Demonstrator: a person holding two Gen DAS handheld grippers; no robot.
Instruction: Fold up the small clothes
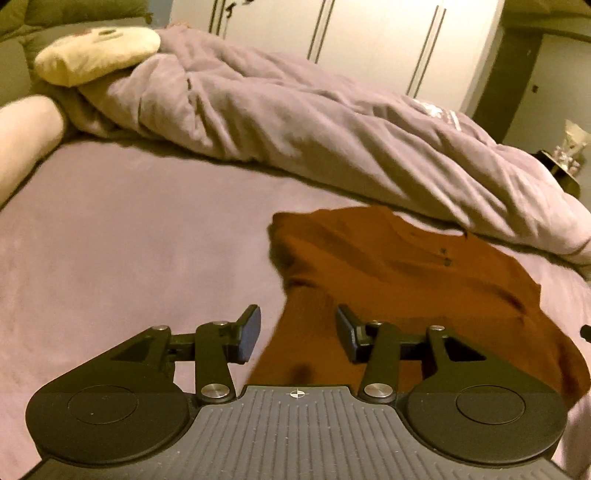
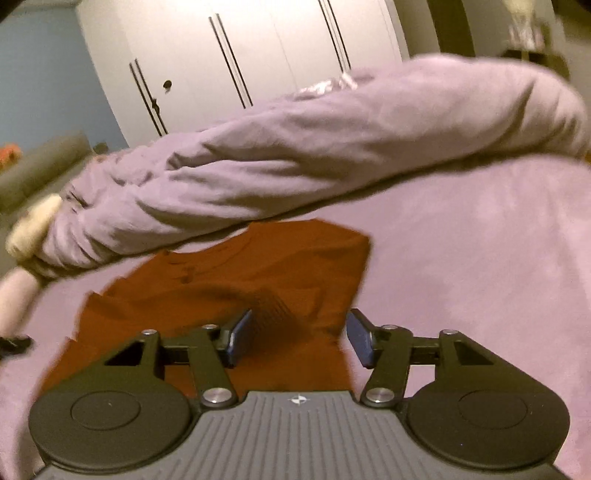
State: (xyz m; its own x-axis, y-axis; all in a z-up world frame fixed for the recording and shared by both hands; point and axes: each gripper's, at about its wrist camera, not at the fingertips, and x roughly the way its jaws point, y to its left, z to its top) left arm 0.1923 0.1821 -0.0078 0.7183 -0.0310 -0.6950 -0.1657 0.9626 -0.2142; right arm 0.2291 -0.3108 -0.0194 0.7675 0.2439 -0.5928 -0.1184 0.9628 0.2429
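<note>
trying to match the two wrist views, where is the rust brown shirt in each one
Left wrist view: the rust brown shirt lies lower right on the bed, reaching between the open left hand-held gripper fingers.
Right wrist view: the rust brown shirt lies centre left, ahead of the open right hand-held gripper.
Shared landmark: the rumpled lilac duvet just behind the shirt, with white wardrobe doors beyond.

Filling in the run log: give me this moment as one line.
left gripper open, over shirt's left edge | right gripper open, over shirt's right side | rust shirt flat on bed | no grasp yet
</note>
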